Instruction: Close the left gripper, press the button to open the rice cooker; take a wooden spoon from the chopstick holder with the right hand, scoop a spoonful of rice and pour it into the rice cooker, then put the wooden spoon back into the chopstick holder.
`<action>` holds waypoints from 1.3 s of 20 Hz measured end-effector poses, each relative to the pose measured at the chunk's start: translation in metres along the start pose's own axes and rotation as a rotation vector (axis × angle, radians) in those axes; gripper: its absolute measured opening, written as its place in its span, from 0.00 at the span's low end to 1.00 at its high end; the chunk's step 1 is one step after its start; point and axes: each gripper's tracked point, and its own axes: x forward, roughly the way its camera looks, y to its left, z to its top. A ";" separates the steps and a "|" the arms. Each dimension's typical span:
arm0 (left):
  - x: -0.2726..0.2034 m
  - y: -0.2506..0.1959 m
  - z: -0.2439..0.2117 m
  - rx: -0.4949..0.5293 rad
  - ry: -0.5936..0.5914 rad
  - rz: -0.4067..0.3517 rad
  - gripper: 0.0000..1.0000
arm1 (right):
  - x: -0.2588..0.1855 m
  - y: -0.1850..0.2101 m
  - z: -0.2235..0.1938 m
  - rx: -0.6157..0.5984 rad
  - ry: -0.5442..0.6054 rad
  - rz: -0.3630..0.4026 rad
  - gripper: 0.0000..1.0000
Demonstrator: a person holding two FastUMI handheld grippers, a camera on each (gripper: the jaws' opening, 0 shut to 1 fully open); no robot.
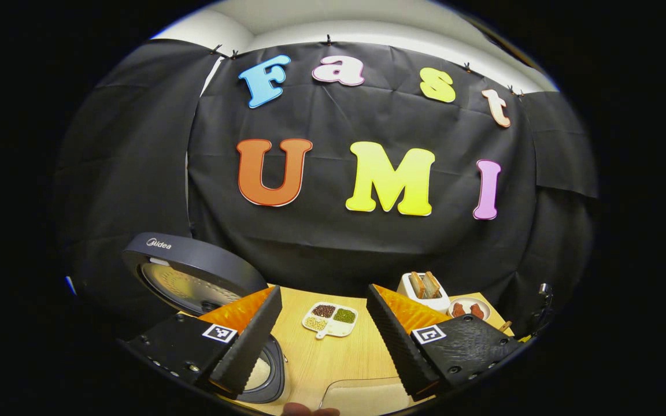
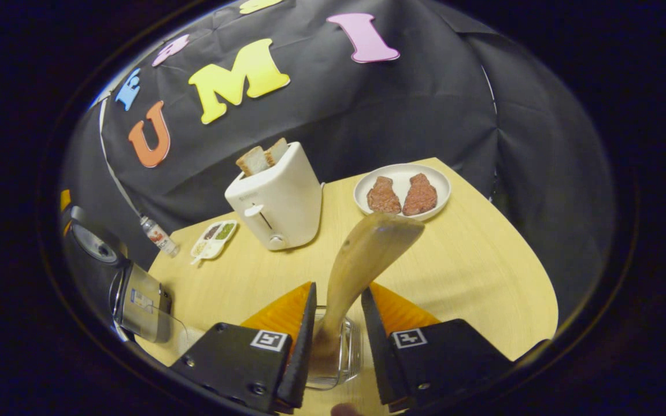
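My left tongs (image 1: 322, 335) hang with fingers spread wide and empty above the wooden table (image 1: 339, 358), over the near edge of the rice cooker (image 1: 263, 375). The cooker's lid (image 1: 188, 271) stands open and tilted back at left; most of the pot is hidden behind my left finger, and only a pale sliver of its inside shows beside the dark rim. Past the fingers lie a small divided dish of beans and grains (image 1: 330, 319), a toaster (image 1: 424, 292) with two slices of bread, and a plate (image 1: 469, 308), partly cut off by my right finger. A clear container (image 1: 362, 393) at the bottom edge is cropped, its contents hard to make out.

In the right gripper view, my right tongs (image 2: 337, 341) stand around the handle of the wooden spoon (image 2: 362, 260), whose bowl points up and away toward the plate of two brown pieces (image 2: 402, 193). The left finger looks to be against the handle; a gap shows at the right finger, so I cannot tell whether the grip is made. The handle's lower end sits in the glass holder (image 2: 341, 352), blurred and half hidden between the fingers. At far left the open cooker (image 2: 136, 300) is partly cut off, with a small bottle (image 2: 159, 236) behind it.
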 end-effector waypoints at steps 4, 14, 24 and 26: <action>-0.003 0.004 0.002 -0.008 -0.005 -0.013 0.95 | -0.010 0.005 0.000 0.021 -0.005 -0.012 0.29; -0.072 0.071 0.022 -0.007 -0.065 0.003 0.95 | -0.082 0.044 0.032 0.051 -0.147 -0.123 0.13; -0.141 0.166 0.013 0.033 -0.092 0.015 0.95 | -0.139 0.207 0.016 -0.107 -0.211 -0.035 0.13; -0.154 0.184 0.014 0.026 -0.103 0.029 0.94 | -0.132 0.226 -0.007 -0.123 -0.183 -0.018 0.13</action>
